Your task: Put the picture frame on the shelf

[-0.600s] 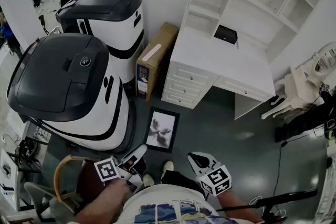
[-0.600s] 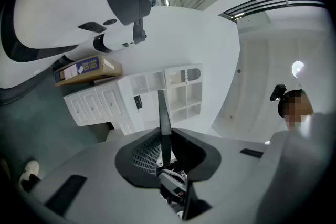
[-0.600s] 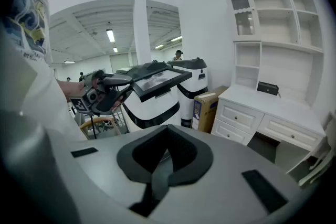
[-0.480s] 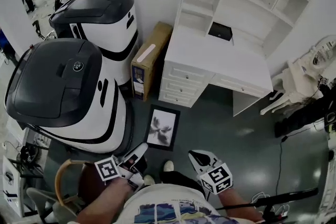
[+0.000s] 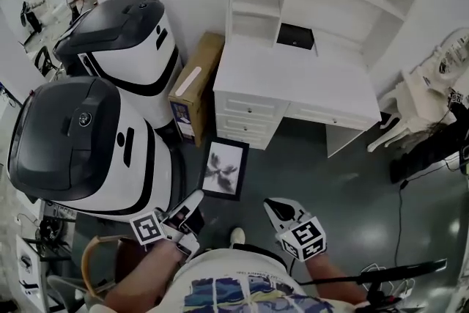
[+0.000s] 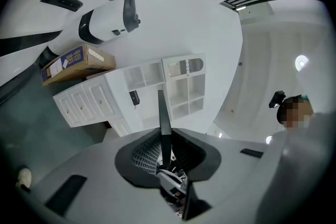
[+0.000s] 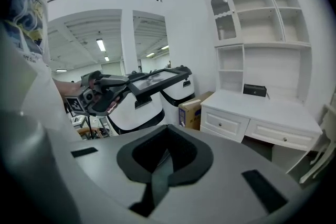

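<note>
Head view counts one black rectangular picture frame [image 5: 223, 168], over the grey floor [image 5: 344, 179] before the white table's [image 5: 293, 77] left front corner, and two tongs: left tongs [image 5: 192, 201] clamped on its near edge, right tongs [image 5: 277, 207] together, empty. Right gripper view alone shows the frame held level in air.

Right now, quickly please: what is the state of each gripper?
Left gripper: closed on the edge of the picture frame.
Right gripper: closed, holding nothing.
</note>
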A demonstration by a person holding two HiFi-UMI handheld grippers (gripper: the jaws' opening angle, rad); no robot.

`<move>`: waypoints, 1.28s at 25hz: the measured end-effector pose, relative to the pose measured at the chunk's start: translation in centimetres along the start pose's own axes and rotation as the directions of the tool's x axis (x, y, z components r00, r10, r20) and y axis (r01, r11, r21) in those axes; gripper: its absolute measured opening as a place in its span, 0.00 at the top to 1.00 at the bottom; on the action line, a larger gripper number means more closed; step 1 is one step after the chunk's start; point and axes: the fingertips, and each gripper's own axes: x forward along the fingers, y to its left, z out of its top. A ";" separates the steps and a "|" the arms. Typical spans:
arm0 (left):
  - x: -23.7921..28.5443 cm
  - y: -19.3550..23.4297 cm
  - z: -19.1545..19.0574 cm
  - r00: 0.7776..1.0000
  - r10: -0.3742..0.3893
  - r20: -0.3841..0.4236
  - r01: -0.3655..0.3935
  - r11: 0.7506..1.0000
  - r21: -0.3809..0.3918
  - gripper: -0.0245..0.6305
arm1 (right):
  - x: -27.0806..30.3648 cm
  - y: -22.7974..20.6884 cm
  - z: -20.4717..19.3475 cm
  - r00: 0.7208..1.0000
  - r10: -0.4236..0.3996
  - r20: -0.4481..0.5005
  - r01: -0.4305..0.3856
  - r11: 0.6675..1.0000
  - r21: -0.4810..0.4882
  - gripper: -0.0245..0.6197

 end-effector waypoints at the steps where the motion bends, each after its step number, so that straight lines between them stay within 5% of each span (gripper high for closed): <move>1: 1.0 -0.1 0.2 1.000 -0.001 -0.001 0.001 1.000 0.004 0.86 | -0.1 -0.8 0.2 1.000 0.002 0.010 -0.002 1.000 0.006 0.92; 11: 8.9 0.0 3.3 1.000 -0.011 -0.025 0.011 1.000 -0.006 0.86 | 1.1 -6.5 -0.2 0.997 -0.077 0.030 0.074 0.995 0.073 0.92; 32: 25.8 4.2 23.3 0.990 -0.051 -0.131 0.045 0.998 -0.051 0.86 | 16.0 -17.3 15.6 0.970 -0.240 -0.030 0.242 0.964 0.106 0.92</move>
